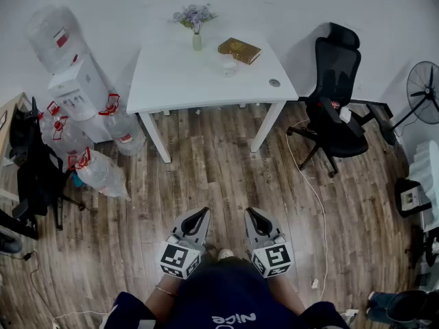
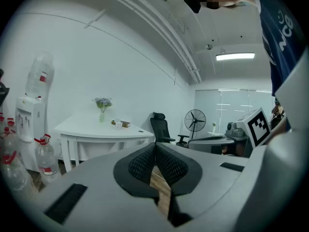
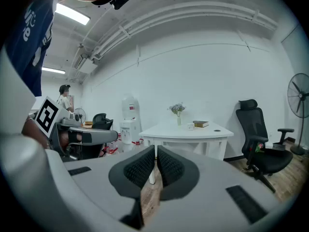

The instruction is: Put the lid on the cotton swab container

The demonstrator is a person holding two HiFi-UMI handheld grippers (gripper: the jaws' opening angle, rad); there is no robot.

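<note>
Far ahead on the white table point(image 1: 178, 81) stands a small white cotton swab container point(image 1: 228, 65). Its round lid point(image 1: 274, 83) lies apart from it, near the table's right front corner. Both grippers are held low in front of the person, well short of the table. My left gripper point(image 1: 203, 212) and right gripper point(image 1: 251, 212) are shut with nothing between the pads. The left gripper view shows the container point(image 2: 118, 125) and lid point(image 2: 140, 131) beyond the closed left gripper point(image 2: 154, 146). From the right gripper point(image 3: 156, 149), the container point(image 3: 190, 126) and lid point(image 3: 217, 130) appear small on the tabletop.
A vase of flowers point(image 1: 197, 36) and a book point(image 1: 239, 50) share the table. A black office chair point(image 1: 336, 94) stands to its right, with a fan point(image 1: 425, 91) beyond. A water dispenser point(image 1: 75, 81) and several water bottles point(image 1: 103, 170) crowd the left. Wooden floor point(image 1: 219, 177) lies between me and the table.
</note>
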